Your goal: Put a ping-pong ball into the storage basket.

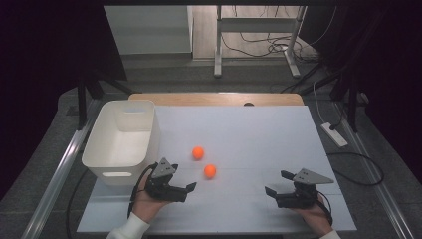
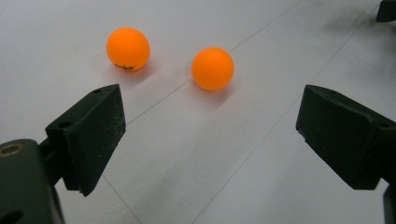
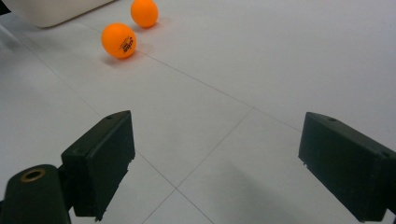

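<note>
Where the white tabletop [image 1: 249, 129] meets its near edge, two hand-held grippers are held low over it, one in each of the person's hands. The left hand-held gripper [image 1: 180, 189] is seen just on the near side of the nearer orange ball [image 1: 210, 171], its jaws spread wide with nothing between them; in the left gripper view the nearer orange ball [image 2: 212, 68] lies beyond the jaw tips, apart from them. The right hand-held gripper [image 1: 277, 185] is held well to the right of that ball, jaws likewise spread and empty, pointed toward it; in the right gripper view the ball [image 3: 119, 40] is seen far ahead, black print on its side.

Just beyond the nearer orange ball and slightly to its left, a second orange ball [image 1: 198, 153] rests on the tabletop, near it but not touching. To the left of both balls, a white plastic bin [image 1: 102, 149] stands upright at the tabletop's left edge, with a handle slot in its near wall. Farther back, beyond the tabletop, a metal frame [image 1: 259, 40] and loose cables [image 1: 263, 47] are seen on the floor.
</note>
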Demonstrator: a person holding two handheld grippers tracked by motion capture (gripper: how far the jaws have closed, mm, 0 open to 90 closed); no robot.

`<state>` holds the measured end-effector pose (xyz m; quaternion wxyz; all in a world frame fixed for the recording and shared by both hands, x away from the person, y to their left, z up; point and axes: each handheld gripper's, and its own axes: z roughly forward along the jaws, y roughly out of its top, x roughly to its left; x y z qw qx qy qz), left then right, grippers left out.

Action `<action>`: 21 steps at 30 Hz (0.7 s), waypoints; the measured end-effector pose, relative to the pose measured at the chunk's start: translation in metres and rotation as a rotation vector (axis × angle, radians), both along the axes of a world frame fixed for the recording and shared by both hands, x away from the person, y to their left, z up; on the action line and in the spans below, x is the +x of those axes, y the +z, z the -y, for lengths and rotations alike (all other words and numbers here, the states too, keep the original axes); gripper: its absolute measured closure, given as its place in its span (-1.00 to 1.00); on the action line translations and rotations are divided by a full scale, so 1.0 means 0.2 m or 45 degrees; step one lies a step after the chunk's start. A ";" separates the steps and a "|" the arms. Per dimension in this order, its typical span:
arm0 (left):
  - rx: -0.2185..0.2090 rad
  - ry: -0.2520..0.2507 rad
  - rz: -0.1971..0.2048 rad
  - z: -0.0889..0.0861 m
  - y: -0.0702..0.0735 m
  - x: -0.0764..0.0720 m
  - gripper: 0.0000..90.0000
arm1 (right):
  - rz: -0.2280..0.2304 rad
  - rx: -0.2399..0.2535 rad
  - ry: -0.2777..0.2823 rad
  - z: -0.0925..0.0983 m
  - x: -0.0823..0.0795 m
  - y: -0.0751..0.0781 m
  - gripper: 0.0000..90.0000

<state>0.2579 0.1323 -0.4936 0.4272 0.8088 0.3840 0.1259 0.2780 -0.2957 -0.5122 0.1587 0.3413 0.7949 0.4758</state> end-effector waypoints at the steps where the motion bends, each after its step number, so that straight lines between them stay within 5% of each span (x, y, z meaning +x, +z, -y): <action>1: 0.000 0.000 0.000 0.00 0.00 0.00 -0.80 | 0.000 0.000 0.000 0.00 0.00 0.00 -0.76; 21: 0.007 -0.015 -0.023 0.06 0.04 0.09 -0.80 | 0.002 0.001 -0.002 0.00 0.00 0.00 -0.76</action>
